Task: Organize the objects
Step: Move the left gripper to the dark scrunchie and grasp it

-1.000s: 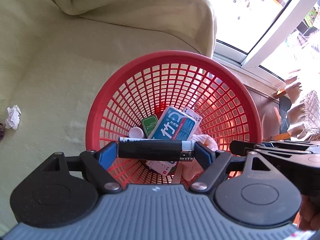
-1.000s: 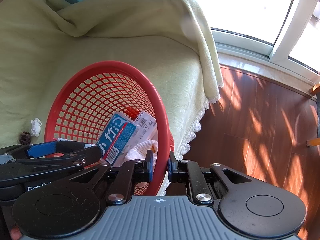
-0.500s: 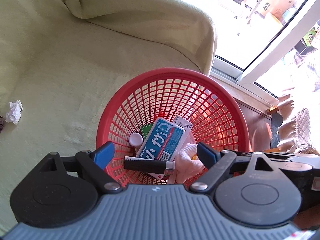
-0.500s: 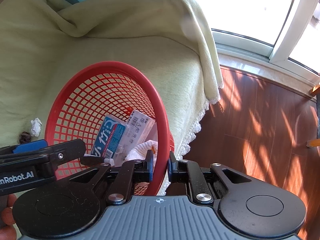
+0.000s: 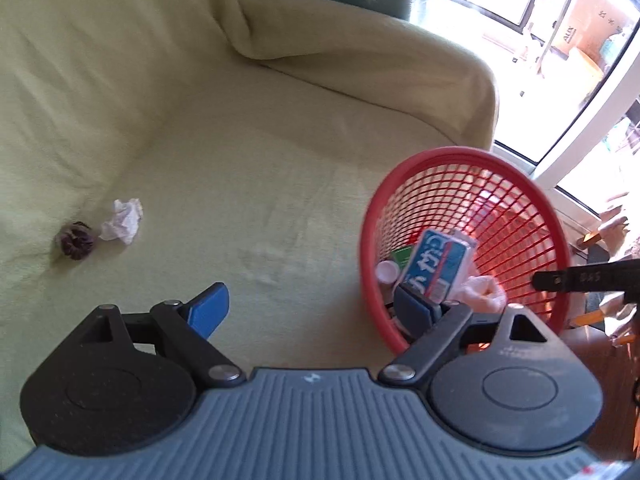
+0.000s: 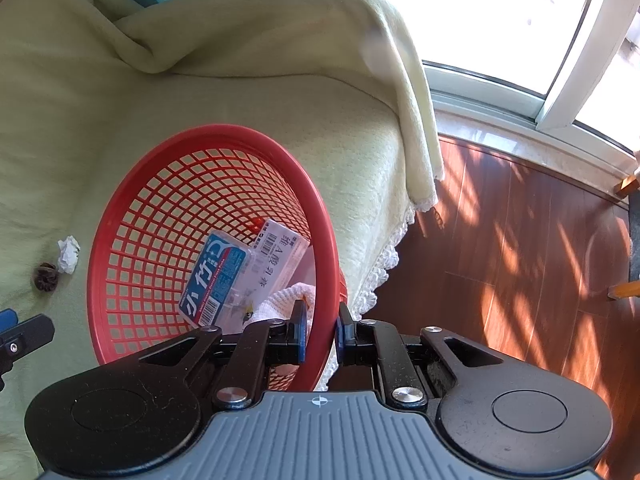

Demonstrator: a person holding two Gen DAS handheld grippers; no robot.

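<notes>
Your left gripper (image 5: 312, 312) has let go of the black tube it held over the basket (image 5: 556, 216) a second ago; its jaws now stand wide with nothing between them, and it has swung off to the sofa side, one blue pad over the cover (image 5: 260, 184), the other against the basket's near rim. The tube went in: half a second back it lay on the basket floor under the blue box (image 5: 438, 266), so that item counts as sorted. Your right gripper (image 6: 319, 334) has not shifted; its jaws are clenched on the basket's rim, steadying it at the seat edge. Left out on the cover are the tissue (image 5: 122, 220) and, just beside it, a dark ruffled lump (image 5: 76, 240), likely a hair tie, though too small to be sure. Judging by where your left hand has turned, those two look like the next pickups. Hard to read now: the tube itself, which I cannot find in either view; your left pad and the blue box cover the spot where it fell. The green pack (image 5: 402, 256) and white cap (image 5: 387, 271) show only in part, and the white cloth (image 6: 286, 302) is half behind your right finger. The basket's near wall is cut off by both gripper bodies. Motion blur softens the left view.
</notes>
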